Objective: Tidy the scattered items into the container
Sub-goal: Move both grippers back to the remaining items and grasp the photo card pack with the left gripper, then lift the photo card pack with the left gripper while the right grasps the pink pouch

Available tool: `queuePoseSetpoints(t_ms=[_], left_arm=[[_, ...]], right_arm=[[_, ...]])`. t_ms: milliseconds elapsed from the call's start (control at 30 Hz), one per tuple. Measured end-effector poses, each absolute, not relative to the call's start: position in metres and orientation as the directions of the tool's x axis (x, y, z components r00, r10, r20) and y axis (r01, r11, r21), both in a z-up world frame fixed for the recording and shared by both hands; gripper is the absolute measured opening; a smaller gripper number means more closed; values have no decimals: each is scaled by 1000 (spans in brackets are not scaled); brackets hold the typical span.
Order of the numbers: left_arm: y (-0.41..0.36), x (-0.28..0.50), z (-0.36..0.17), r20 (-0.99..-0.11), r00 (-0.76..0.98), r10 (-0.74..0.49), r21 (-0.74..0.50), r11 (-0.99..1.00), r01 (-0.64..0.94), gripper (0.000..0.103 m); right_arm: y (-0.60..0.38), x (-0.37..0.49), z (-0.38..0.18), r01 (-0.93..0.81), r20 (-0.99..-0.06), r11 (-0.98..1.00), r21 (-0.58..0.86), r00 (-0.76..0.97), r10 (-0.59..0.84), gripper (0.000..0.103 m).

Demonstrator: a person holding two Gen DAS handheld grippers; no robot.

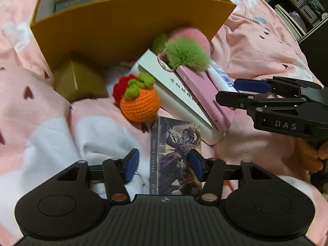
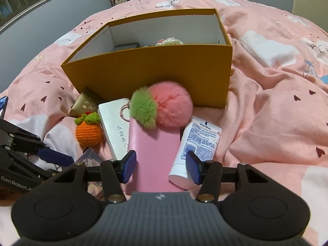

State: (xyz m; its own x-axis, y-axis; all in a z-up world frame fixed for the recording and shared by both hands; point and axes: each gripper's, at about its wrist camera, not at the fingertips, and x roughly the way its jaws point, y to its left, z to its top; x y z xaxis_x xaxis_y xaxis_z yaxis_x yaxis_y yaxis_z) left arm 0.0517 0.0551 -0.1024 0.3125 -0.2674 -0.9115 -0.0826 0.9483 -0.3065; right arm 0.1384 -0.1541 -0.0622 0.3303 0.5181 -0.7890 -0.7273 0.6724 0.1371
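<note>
On a rumpled pink bedspread [image 2: 276,106], an open mustard-yellow box [image 2: 147,69] with white inner walls stands behind a huddle of scattered items: a pink-and-green pompom [image 2: 164,107] atop a pink case [image 2: 153,153], a white box [image 2: 114,127], a crocheted orange [image 1: 139,104], a lotion tube [image 2: 196,149], a gold packet [image 1: 80,82] and an illustrated card box [image 1: 176,155]. The left gripper [image 1: 164,164] hangs with jaws released astride the card box, pads apparently clear of its edges. The right gripper [image 2: 162,166], also unclenched, straddles the near end of the pink case and tube, with open bedding to its right.
</note>
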Motion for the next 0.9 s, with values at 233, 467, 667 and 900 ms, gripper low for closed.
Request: queuePoseSetpoints(t_ms=[233, 467, 667, 900], left_arm=[[48, 56, -114, -900, 286, -330, -364, 929, -72, 62], [51, 51, -105, -880, 338, -334, -374, 925, -60, 43], [42, 56, -104, -880, 338, -334, -362, 932, -21, 41], [41, 57, -108, -877, 333, -346, -376, 926, -28, 40]], right_arm=[[-156, 139, -64, -722, -789, 681, 127, 342, 510, 58], [-156, 139, -66, -718, -792, 687, 117, 349, 501, 58], [-157, 138, -67, -717, -793, 688, 114, 352, 498, 58], [-158, 140, -68, -710, -797, 695, 112, 353, 490, 58]])
